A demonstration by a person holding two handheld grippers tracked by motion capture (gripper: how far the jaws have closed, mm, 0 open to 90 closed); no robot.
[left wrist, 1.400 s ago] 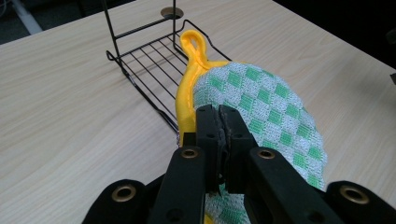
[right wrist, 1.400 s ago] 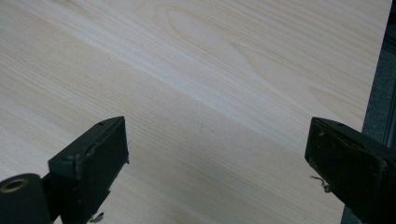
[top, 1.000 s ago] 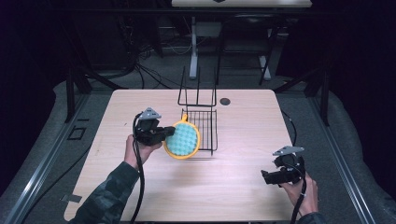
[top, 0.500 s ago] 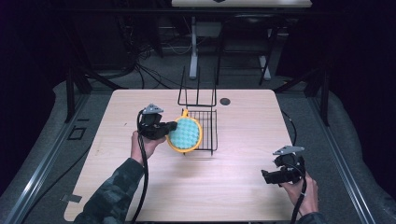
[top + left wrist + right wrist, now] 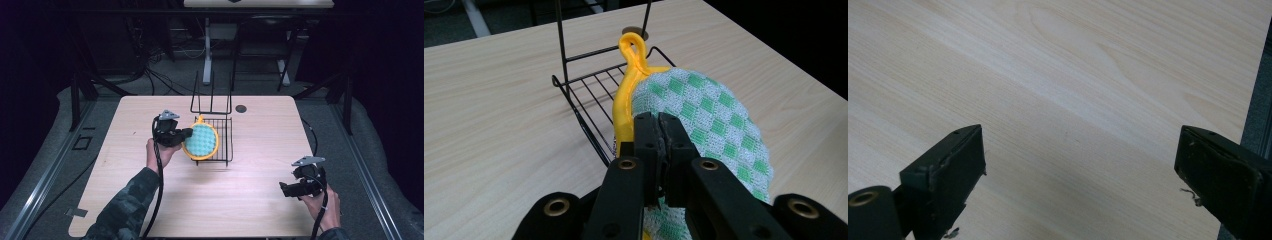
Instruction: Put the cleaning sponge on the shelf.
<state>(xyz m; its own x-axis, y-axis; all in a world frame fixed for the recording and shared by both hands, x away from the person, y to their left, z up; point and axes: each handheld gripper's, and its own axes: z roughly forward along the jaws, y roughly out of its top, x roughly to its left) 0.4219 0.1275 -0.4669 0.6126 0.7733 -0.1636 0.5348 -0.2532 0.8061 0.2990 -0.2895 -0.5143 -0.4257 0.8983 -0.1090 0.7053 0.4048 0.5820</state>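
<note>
A round pot holder [image 5: 201,140] with green-and-white checks, a yellow rim and a yellow loop [image 5: 633,47] hangs tilted over a black wire rack [image 5: 223,131]. My left gripper [image 5: 186,135] is shut on the pot holder's edge; in the left gripper view its jaws [image 5: 659,131] pinch the checked cloth [image 5: 714,117] above the rack's near rim [image 5: 584,122]. My right gripper [image 5: 283,189] stands open low over the bare wood near the table's front right, with nothing between its pads [image 5: 955,165].
The rack has a tall upright wire back [image 5: 211,95]. A small dark disc [image 5: 241,108] lies on the table behind it. The wooden table [image 5: 125,200] ends close to my right hand. Desk legs and cables stand beyond the far edge.
My left gripper has carried the pot holder up and to the right, from beside the rack's front corner to over the rack. The right gripper has stayed put.
</note>
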